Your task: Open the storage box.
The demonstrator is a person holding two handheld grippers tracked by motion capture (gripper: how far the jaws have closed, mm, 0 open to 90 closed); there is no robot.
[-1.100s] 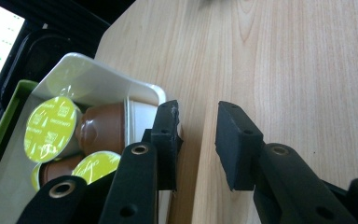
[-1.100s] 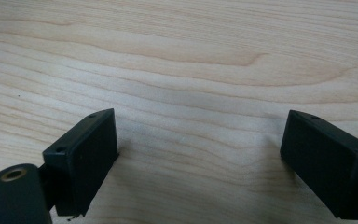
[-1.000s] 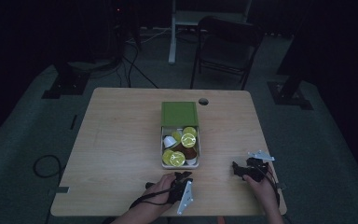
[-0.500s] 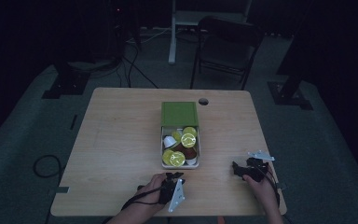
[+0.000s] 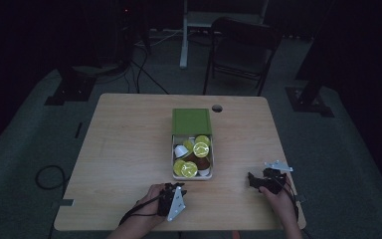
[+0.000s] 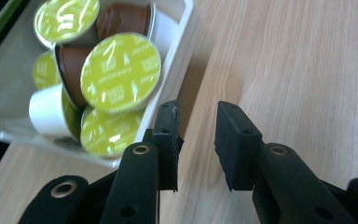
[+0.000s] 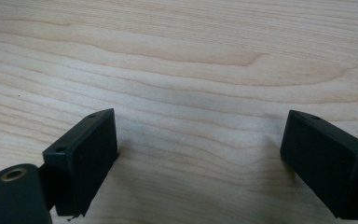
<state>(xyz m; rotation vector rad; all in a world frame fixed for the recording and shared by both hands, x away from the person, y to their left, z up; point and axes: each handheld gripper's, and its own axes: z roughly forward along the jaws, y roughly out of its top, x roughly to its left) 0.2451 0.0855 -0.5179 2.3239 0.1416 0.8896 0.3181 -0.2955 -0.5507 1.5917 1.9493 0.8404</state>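
Since the earlier high views, the left gripper [image 5: 171, 198] has slid leftward along the near edge of the table [image 5: 124, 149], away from the spot just under the box's near right corner, and the grey plate on its top has turned; the right gripper [image 5: 258, 181] has kept its place.

At the left of the high view, the left gripper now lies low over the wood near the table's front edge, just short of the white tray [image 5: 210, 174] and a little to its left, held in the person's left hand [image 5: 146, 204]. In the left gripper view its two black jaws stand close together with only a narrow slot of bare wood between them, and nothing is held. The left jaw's tip sits just beside the white tray [image 6: 179, 56]'s wall; I cannot tell whether it touches.

In the middle stands the box: a green lid [image 5: 191, 121] slid back over the far half, the white tray open at the near half. Coffee capsules [image 6: 120, 72] lie heaped in it, some with lime-green foil tops, some brown-sided, one white.

At the right, the right gripper rests near the table's near right corner, well apart from the tray. Its jaws stand wide over bare wood [image 7: 191, 70], holding nothing.
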